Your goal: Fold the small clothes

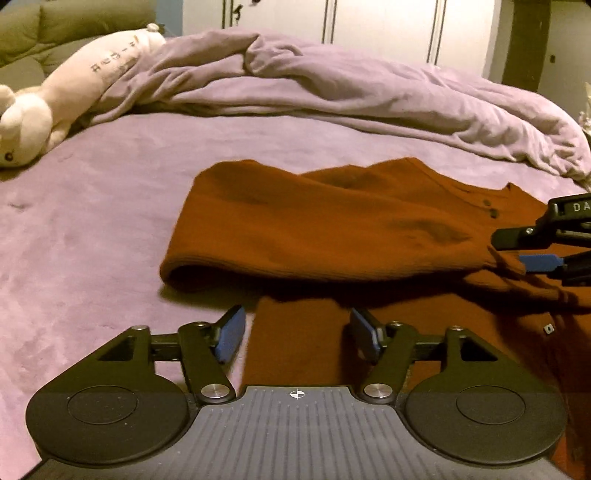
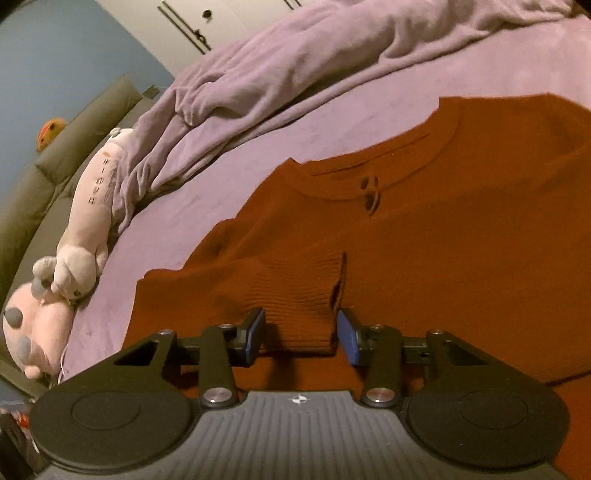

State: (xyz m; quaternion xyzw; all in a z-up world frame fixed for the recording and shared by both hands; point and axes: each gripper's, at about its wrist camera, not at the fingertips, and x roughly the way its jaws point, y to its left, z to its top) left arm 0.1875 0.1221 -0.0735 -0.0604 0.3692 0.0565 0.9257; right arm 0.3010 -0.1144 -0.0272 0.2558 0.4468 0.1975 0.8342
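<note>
Bed [image 1: 92,229] with a lilac plush sheet carries everything. Olive padded headboard [image 1: 55,33] runs along its far-left side in the left wrist view.

Lilac blanket [image 1: 332,92], bunched in a ridge across the far side of the bed, reaching toward the right edge.

Rust-orange knit sweater [image 1: 314,221] lies on the sheet on the near side of the bed, short of the blanket ridge. Front up, round neckline, short placket with two dark buttons [image 2: 370,192]. One side is folded over the body, leaving a rounded fold edge at the left in the left wrist view. Ribbed sleeve cuff [image 2: 306,295] lies on top of the body panel.

Pale pink long-bodied plush toy [image 1: 74,85] along the headboard side, its far end tucked under the blanket. Printed characters on its back. A second pink plush [image 2: 33,325] with grey spots lies against it in the right wrist view. Orange plush [image 2: 50,133] sits on top of the headboard.

Left gripper [image 1: 295,334]: jaws spread, nothing between them, hovering over the sweater's near-left edge; left blue pad over sheet, right over knit.

Right gripper [image 2: 301,334]: jaws apart, straddling the end of the ribbed cuff, pads not closed on it. Cannot tell whether either pad touches the knit. Seen from the left wrist [image 1: 532,251] it comes in from the right edge.
</note>
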